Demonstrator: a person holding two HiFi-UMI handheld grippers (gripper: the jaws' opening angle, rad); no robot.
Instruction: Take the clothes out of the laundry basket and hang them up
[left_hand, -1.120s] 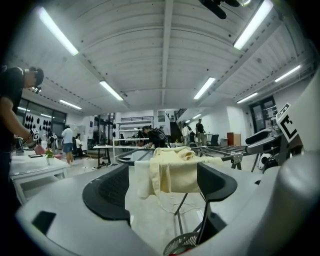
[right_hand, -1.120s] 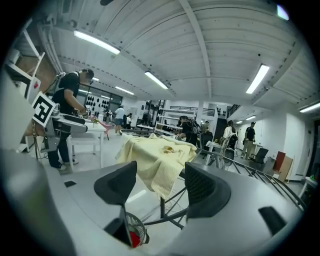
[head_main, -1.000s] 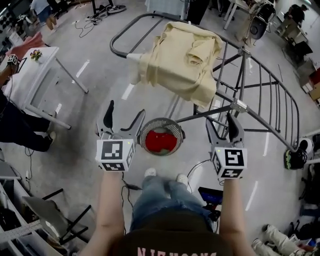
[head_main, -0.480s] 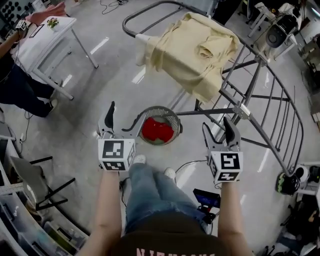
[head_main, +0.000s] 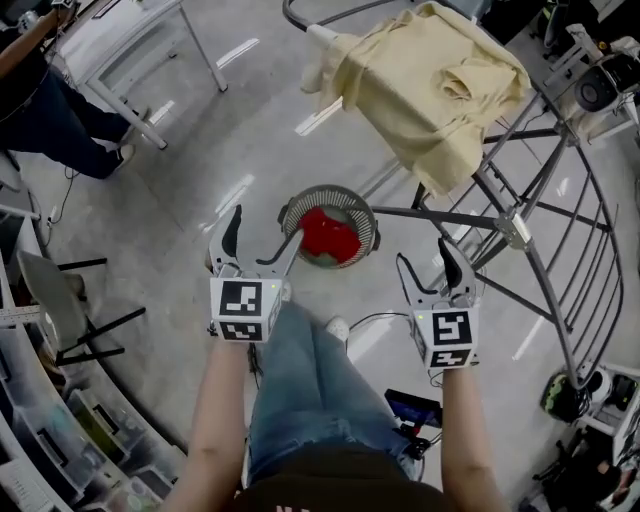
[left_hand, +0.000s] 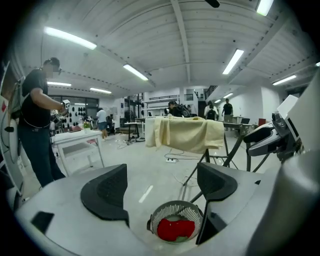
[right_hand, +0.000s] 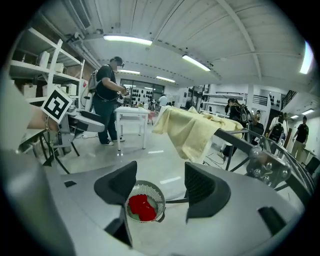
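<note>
My left claw (head_main: 262, 238) stands wide open with nothing between its jaws, and my right claw (head_main: 424, 265) is about half open and just as empty. I hold both out in front of my legs, one to each side of the round laundry basket (head_main: 330, 190) on the floor, clear of it. A red garment (head_main: 328, 238) lies crumpled inside the basket. Beyond it a cream shirt (head_main: 425, 75) is draped over the top of the metal drying rack (head_main: 516, 232), whose bars run past my right claw
</note>
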